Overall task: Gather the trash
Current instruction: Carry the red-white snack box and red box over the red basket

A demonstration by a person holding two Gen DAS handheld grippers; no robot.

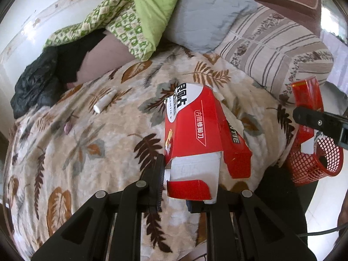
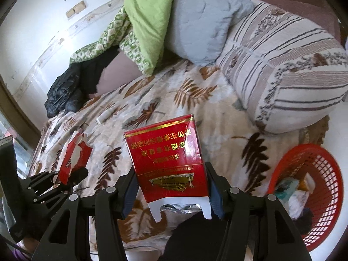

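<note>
Grippers over the leaf-print bed, each clamped on a piece of trash.

Right gripper (image 2: 171, 187) holds a red cigarette carton (image 2: 167, 161) upright between its jaws, long axis pointing away from the camera; the red mesh basket (image 2: 322, 163), already holding scraps, sits low to its right, nearer this hand. Left gripper (image 1: 184, 187) pinches a torn red-and-white box (image 1: 202, 134) by its flap, farther from the basket. A small white tube (image 1: 104, 102) lies loose on the blanket (image 1: 87, 141), ahead and left.
</note>
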